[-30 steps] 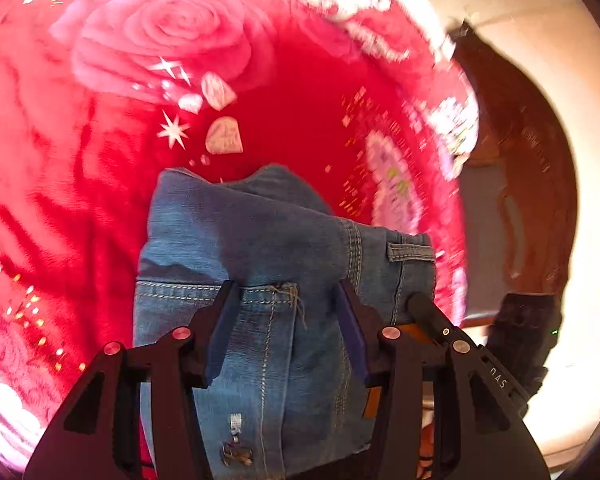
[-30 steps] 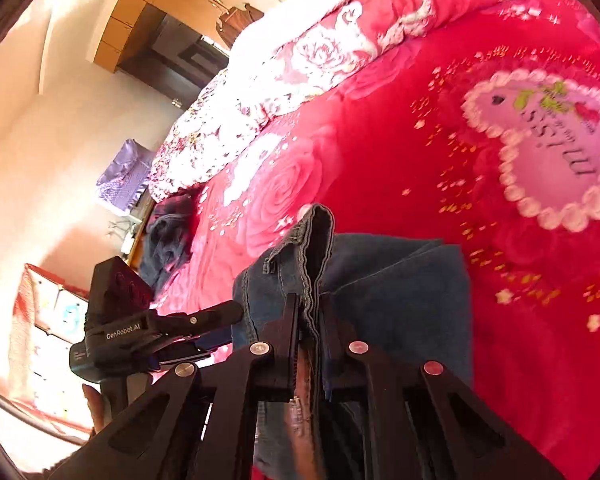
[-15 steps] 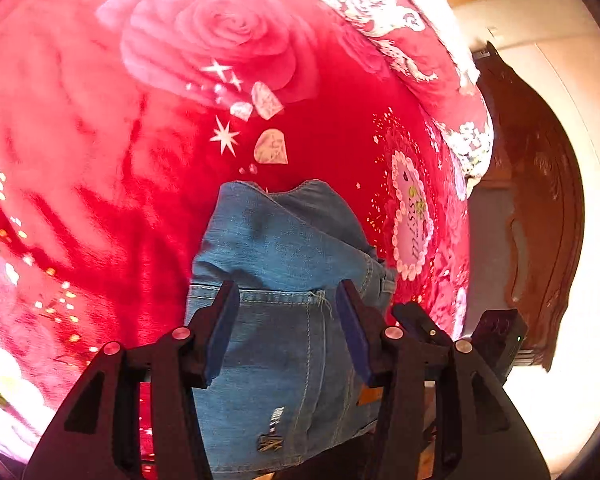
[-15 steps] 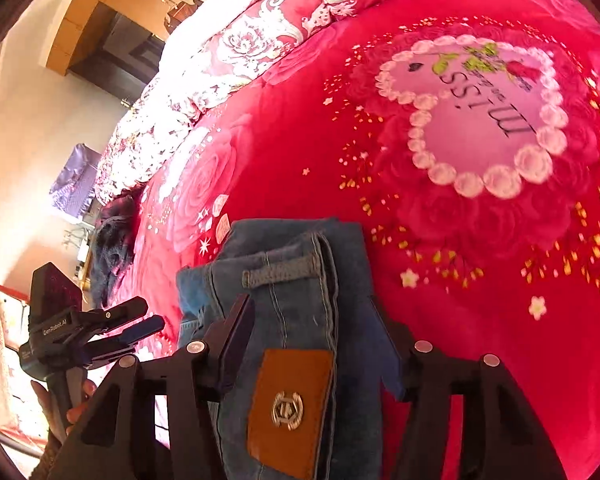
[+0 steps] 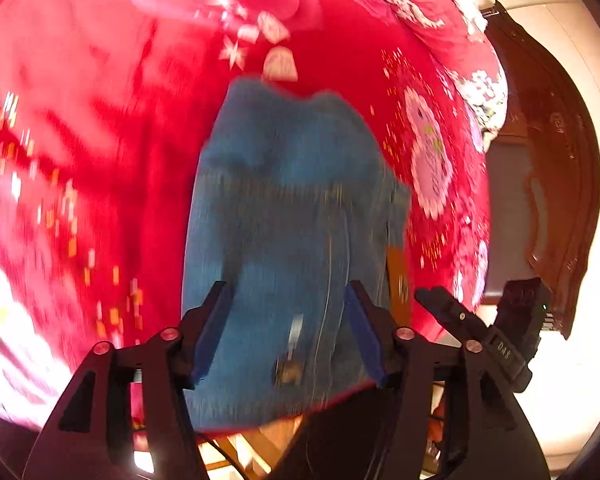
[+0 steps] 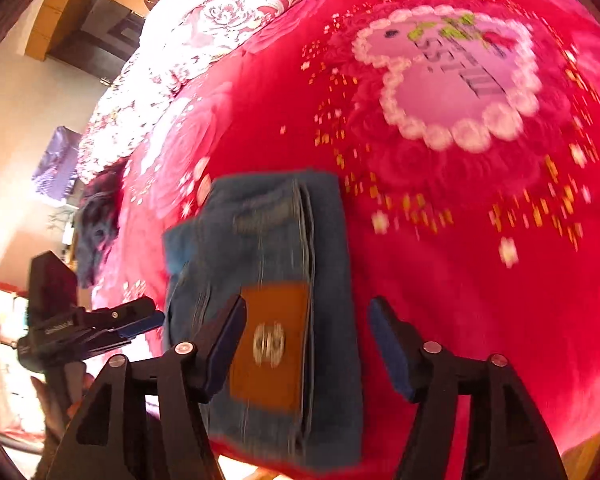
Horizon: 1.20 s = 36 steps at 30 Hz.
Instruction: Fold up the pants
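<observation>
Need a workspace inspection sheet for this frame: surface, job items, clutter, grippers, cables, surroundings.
Surface: red floral bedspread, heart motif printed on it.
Job's things: folded jeans lying flat near the bed edge, brown leather patch facing up.
Clutter: dark garment at the far bed edge.
Grippers: left gripper open above the jeans; right gripper open, holding nothing.
Cables: nothing seen.
Surroundings: dark wooden headboard, wooden wardrobe, purple bag.
</observation>
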Tool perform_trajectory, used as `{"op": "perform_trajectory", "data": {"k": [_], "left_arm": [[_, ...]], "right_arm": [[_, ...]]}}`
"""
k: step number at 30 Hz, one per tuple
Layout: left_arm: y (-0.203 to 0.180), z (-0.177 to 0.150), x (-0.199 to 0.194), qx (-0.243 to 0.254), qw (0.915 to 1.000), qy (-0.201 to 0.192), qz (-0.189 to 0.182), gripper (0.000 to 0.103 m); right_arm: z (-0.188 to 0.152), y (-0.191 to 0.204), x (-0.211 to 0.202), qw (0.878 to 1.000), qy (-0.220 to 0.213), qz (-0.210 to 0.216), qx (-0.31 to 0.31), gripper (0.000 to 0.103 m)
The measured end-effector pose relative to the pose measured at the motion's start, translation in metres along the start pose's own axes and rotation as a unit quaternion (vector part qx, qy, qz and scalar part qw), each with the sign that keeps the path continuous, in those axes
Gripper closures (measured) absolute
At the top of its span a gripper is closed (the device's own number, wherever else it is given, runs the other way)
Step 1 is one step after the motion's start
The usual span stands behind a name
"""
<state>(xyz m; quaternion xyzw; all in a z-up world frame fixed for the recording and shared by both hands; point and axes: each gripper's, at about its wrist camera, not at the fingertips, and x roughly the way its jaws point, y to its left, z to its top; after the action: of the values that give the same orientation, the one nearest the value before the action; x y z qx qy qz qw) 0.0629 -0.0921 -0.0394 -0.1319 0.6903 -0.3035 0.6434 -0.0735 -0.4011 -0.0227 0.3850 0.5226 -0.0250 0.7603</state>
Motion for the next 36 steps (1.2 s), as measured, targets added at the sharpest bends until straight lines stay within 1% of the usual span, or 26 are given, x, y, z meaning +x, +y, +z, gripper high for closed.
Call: {"op": "perform_trajectory", "data": {"k": [1, 2, 3, 4, 5, 6, 7, 8, 9, 10, 11, 12, 14, 16, 18, 19, 20, 21, 24, 28, 30, 31, 33, 34, 35, 36], "left_arm": [[0.003, -0.013, 0.003, 0.002, 1.0, 0.004, -0.007, 0.043], [0.002, -0.023, 0.007, 0.008, 0.9999, 0.006, -0.001, 0.043], [-0.003, -0.028, 0.01, 0.02, 0.9997, 0.003, 0.013, 0.043], [-0.005, -0.036, 0.01, 0.036, 0.9988, -0.003, 0.032, 0.043], [-0.011, -0.04, 0.012, 0.057, 0.997, -0.011, 0.051, 0.043], [-0.018, -0.043, 0.015, 0.079, 0.9943, -0.015, 0.07, 0.043], [-0.025, -0.046, 0.018, 0.1, 0.991, -0.018, 0.088, 0.043], [-0.031, -0.048, 0.021, 0.118, 0.9872, -0.023, 0.105, 0.043], [-0.033, -0.052, 0.023, 0.127, 0.9847, -0.026, 0.116, 0.043], [-0.035, -0.052, 0.025, 0.132, 0.9828, -0.03, 0.126, 0.043], [-0.038, -0.053, 0.026, 0.134, 0.9814, -0.036, 0.133, 0.043], [-0.039, -0.053, 0.025, 0.134, 0.9809, -0.04, 0.136, 0.043], [-0.037, -0.056, 0.022, 0.126, 0.9818, -0.047, 0.134, 0.043], [-0.039, -0.056, 0.024, 0.121, 0.9822, -0.051, 0.134, 0.043], [-0.04, -0.058, 0.024, 0.122, 0.9815, -0.053, 0.138, 0.043], [-0.042, -0.058, 0.024, 0.123, 0.9809, -0.055, 0.14, 0.043], [-0.041, -0.06, 0.021, 0.125, 0.9804, -0.055, 0.141, 0.043], [-0.042, -0.061, 0.02, 0.127, 0.9803, -0.055, 0.141, 0.043], [-0.045, -0.06, 0.02, 0.127, 0.9801, -0.055, 0.142, 0.043], [-0.046, -0.058, 0.018, 0.118, 0.9812, -0.054, 0.143, 0.043], [-0.046, -0.053, 0.008, 0.115, 0.9812, -0.07, 0.139, 0.043], [-0.045, -0.049, -0.001, 0.112, 0.9803, -0.089, 0.136, 0.041], [-0.041, -0.039, -0.017, 0.099, 0.9789, -0.126, 0.127, 0.029], [-0.036, -0.031, -0.024, 0.083, 0.9785, -0.141, 0.125, 0.02], [-0.031, -0.023, -0.03, 0.063, 0.9787, -0.151, 0.124, 0.019], [-0.027, -0.014, -0.033, 0.047, 0.9795, -0.152, 0.123, 0.019]], "right_arm": [[-0.011, -0.002, -0.004, 1.0, 0.005, 0.013, 0.004, 0.035], [-0.022, -0.003, -0.005, 0.999, 0.01, 0.029, 0.008, 0.035], [-0.031, -0.002, -0.005, 0.999, 0.015, 0.048, 0.009, 0.04], [-0.039, 0.002, -0.003, 0.998, 0.02, 0.054, 0.002, 0.048], [-0.046, 0.006, -0.001, 0.999, 0.028, 0.039, -0.013, 0.081], [-0.052, 0.013, 0.007, 0.998, 0.046, 0.013, -0.034, 0.086], [-0.056, 0.018, 0.011, 0.997, 0.051, -0.006, -0.049, 0.086], [-0.059, 0.023, 0.011, 0.996, 0.042, -0.028, -0.07, 0.086], [-0.062, 0.027, 0.014, 0.993, 0.042, -0.06, -0.096, 0.086], [-0.065, 0.028, 0.018, 0.989, 0.045, -0.083, -0.114, 0.086], [-0.068, 0.029, 0.022, 0.987, 0.044, -0.092, -0.121, 0.086], [-0.068, 0.029, 0.021, 0.988, 0.04, -0.091, -0.116, 0.085], [-0.071, 0.029, 0.018, 0.989, 0.033, -0.091, -0.115, 0.078], [-0.075, 0.027, 0.015, 0.99, 0.021, -0.088, -0.107, 0.076], [-0.076, 0.021, 0.013, 0.993, 0.011, -0.08, -0.089, 0.071], [-0.073, 0.016, 0.014, 0.994, 0.01, -0.078, -0.08, 0.064], [-0.073, 0.014, 0.013, 0.994, 0.008, -0.085, -0.07, 0.049], [-0.071, 0.01, 0.014, 0.994, 0.008, -0.092, -0.061, 0.045], [-0.073, 0.005, 0.01, 0.996, 0.01, -0.081, -0.042, 0.043], [-0.067, 0.007, 0.0, 0.995, 0.01, -0.086, -0.049, 0.042], [-0.061, 0.009, -0.006, 0.995, 0.004, -0.083, -0.049, 0.041], [-0.057, 0.01, -0.009, 0.995, 0.0, -0.082, -0.048, 0.041], [-0.045, 0.013, -0.017, 0.996, -0.02, -0.076, -0.042, 0.031], [-0.04, 0.013, -0.021, 0.996, -0.029, -0.072, -0.038, 0.029], [-0.032, 0.012, -0.024, 0.996, -0.041, -0.066, -0.031, 0.026], [-0.025, 0.012, -0.025, 0.997, -0.047, -0.059, -0.027, 0.025]]}}
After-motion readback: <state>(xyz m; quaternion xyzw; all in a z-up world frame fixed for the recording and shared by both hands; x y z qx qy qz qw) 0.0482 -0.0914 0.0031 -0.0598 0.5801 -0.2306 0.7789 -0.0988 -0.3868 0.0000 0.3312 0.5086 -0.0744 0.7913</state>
